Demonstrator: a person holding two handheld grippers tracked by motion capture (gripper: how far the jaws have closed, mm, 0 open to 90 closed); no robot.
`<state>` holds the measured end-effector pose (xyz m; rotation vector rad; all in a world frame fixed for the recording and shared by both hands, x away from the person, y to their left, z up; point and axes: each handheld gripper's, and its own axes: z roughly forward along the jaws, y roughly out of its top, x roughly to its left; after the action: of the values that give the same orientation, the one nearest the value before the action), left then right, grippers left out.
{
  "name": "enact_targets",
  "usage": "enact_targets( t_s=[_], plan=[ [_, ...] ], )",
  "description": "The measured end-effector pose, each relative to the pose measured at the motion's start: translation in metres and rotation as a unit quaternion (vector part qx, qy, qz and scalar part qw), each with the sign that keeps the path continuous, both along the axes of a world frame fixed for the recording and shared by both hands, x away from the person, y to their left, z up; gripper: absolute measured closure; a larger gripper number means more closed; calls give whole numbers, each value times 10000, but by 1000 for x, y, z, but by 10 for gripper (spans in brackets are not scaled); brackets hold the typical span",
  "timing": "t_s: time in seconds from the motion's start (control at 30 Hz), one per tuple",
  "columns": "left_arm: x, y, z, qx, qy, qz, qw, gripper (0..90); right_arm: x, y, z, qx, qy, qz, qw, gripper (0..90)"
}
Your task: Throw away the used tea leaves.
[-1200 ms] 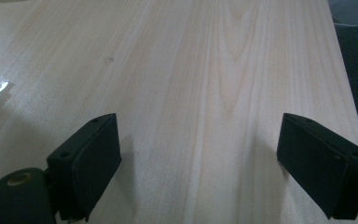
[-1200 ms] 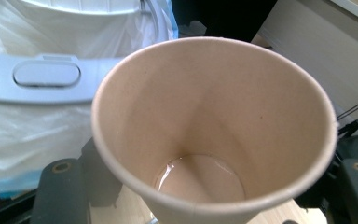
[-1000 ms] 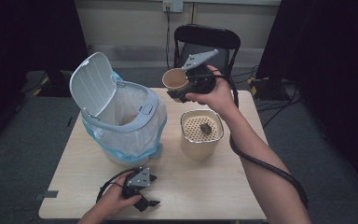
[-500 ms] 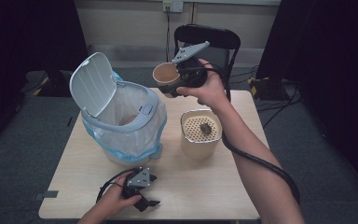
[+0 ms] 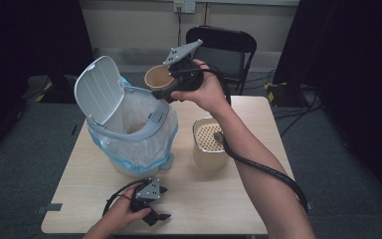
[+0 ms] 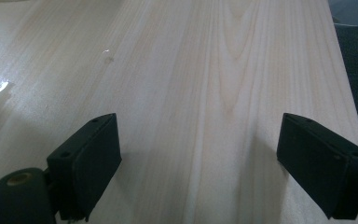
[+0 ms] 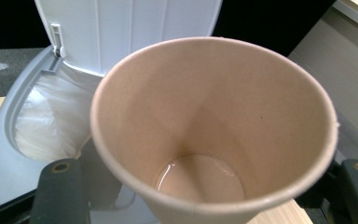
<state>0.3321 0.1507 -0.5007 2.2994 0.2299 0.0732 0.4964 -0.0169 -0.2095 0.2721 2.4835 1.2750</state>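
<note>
From the high view, I have the right gripper [image 5: 166, 85] clamped on the paper cup [image 5: 158, 78], held above the far rim of the open bin [image 5: 129, 134]; the cup lies tipped, its long axis near level, mouth toward me. My left gripper [image 5: 154, 211] rests on the table [image 5: 214, 199].

In the left gripper view, its jaws stand wide apart with nothing between them.

In the right gripper view, the cup's mouth faces the camera, a little liquid inside.

Cup [image 5: 158, 78] above bin [image 5: 129, 139], w/ strainer pot [image 5: 210, 144] right.
</note>
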Motion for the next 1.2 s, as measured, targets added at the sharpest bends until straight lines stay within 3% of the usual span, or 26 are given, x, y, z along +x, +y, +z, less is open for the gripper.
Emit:
enact_targets(
  t_s=[0.53,0.67,0.8,0.97,1.2],
  plan=[
    [0,0,0,10,-19,10,10000,127,-4,40,-10,-79,103,362,9993,265],
    [0,0,0,0,-12,14,10000,127,-3,44,-14,10,340,491,9982,251],
    [0,0,0,6,-5,5,10000,127,-2,48,-17,73,581,539,9968,147],
    [0,0,0,-1,-1,2,10000,127,-5,44,-18,-8,590,651,9961,147],
    [0,0,0,-5,-1,-2,10000,127,-7,18,-18,67,613,632,9961,145]
  ],
)
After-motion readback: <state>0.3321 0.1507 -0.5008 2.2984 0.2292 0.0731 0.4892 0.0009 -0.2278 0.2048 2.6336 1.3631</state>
